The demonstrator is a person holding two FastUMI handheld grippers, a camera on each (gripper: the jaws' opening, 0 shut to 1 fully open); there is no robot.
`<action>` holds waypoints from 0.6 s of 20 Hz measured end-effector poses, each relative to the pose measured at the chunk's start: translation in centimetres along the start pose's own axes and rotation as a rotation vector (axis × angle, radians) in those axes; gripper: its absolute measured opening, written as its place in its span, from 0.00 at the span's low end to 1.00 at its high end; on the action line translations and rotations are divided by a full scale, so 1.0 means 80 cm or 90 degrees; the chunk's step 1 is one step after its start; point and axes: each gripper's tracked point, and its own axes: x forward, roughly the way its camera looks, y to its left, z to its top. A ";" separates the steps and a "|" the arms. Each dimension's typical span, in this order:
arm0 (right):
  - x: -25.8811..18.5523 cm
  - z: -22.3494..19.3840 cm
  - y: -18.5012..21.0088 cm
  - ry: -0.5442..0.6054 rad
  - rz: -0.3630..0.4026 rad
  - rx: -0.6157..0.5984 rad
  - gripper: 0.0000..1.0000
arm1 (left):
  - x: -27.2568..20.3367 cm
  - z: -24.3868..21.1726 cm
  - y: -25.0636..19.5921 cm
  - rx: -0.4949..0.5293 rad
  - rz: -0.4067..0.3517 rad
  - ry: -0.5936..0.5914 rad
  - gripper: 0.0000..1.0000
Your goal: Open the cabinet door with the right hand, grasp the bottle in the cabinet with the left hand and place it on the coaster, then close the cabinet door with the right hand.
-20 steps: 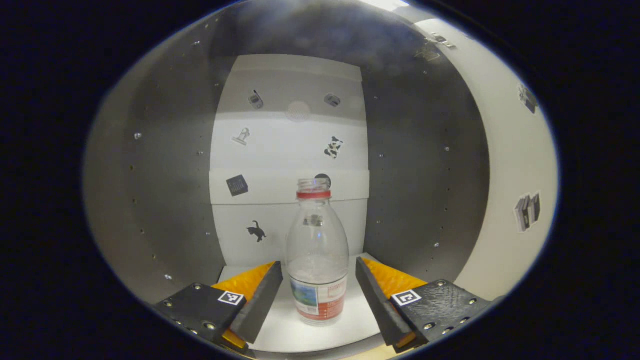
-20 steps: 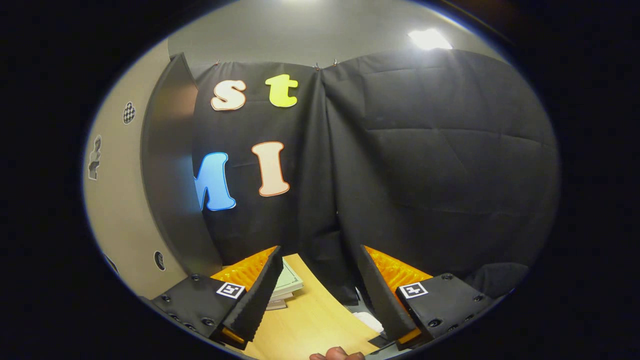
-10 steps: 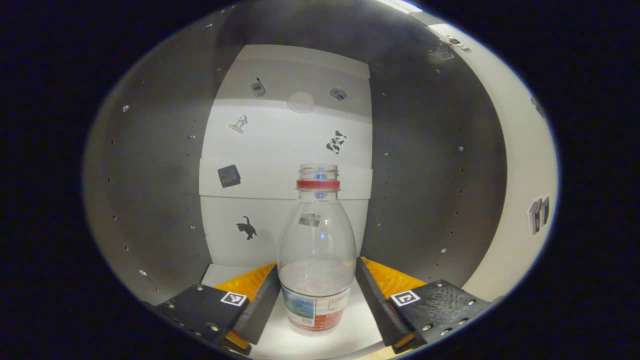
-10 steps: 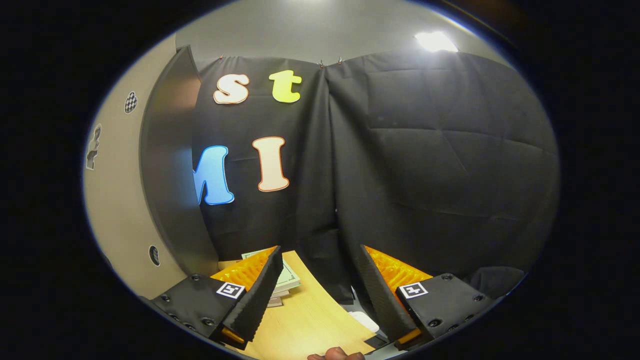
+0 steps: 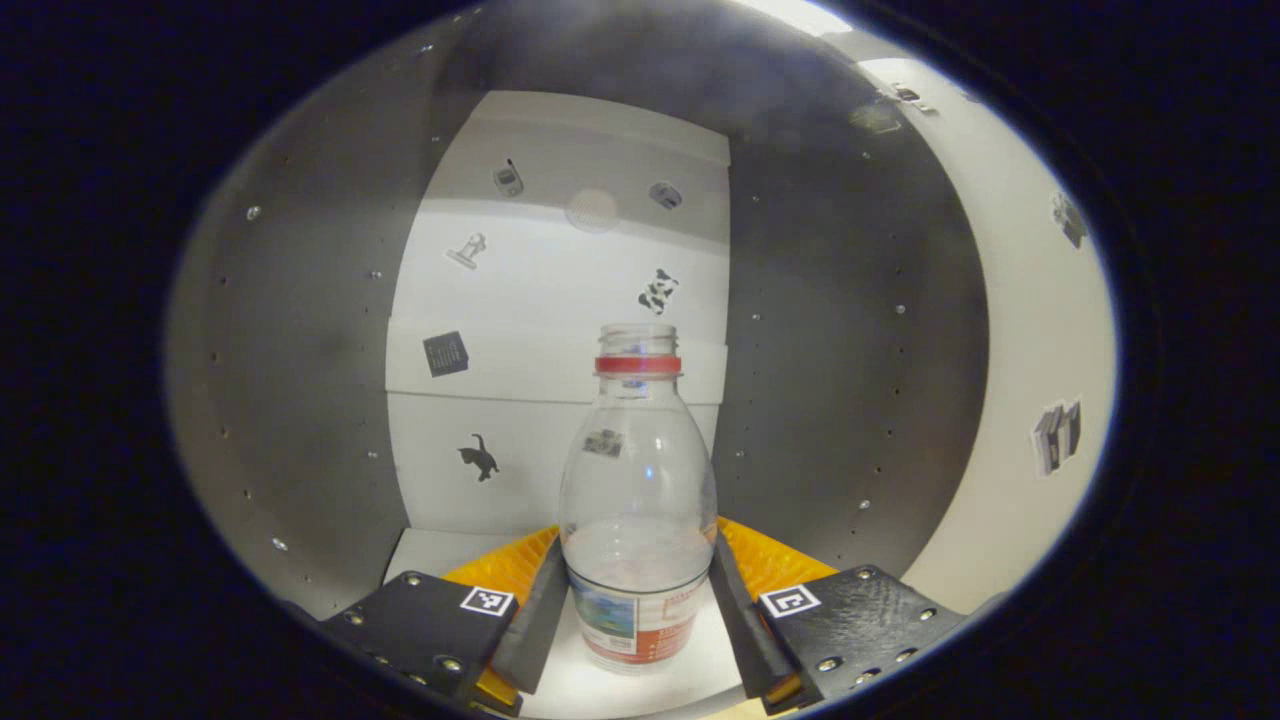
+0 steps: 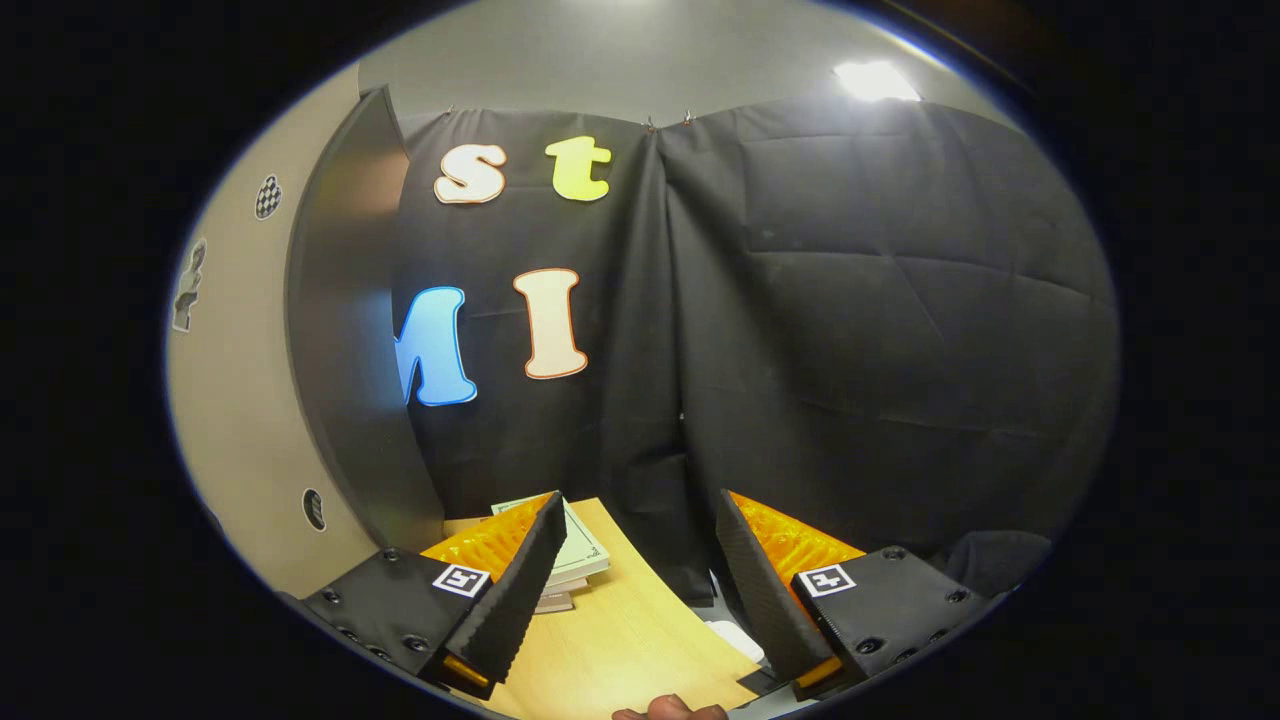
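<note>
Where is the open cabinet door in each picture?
Left gripper view: the cabinet door is the pale panel with stickers at the far right, to the right of the bottle.
Right gripper view: the door is the pale panel with stickers at the far left.
Shared landmark: the grey cabinet side wall, right beside the door.

The bottle point(image 5: 638, 520) stands upright on the white cabinet floor point(image 5: 600, 690); books point(image 6: 572, 555) lie on the wooden table point(image 6: 620, 640).

A staged recording booth: black cloth wall point(image 6: 850, 330), sticker-dotted cabinet point(image 5: 560, 300), wooden table point(image 6: 620, 640) with books point(image 6: 575, 555).
</note>
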 end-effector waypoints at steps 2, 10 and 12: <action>-0.004 -0.003 0.002 0.001 0.002 0.001 0.94 | -0.011 0.012 -0.001 0.017 -0.003 -0.011 0.72; -0.031 -0.010 0.017 -0.002 0.021 0.011 0.96 | -0.137 0.059 0.000 0.036 -0.015 -0.059 0.72; -0.040 -0.013 0.020 -0.003 0.026 0.018 0.96 | -0.175 0.067 0.013 0.043 -0.005 -0.070 0.72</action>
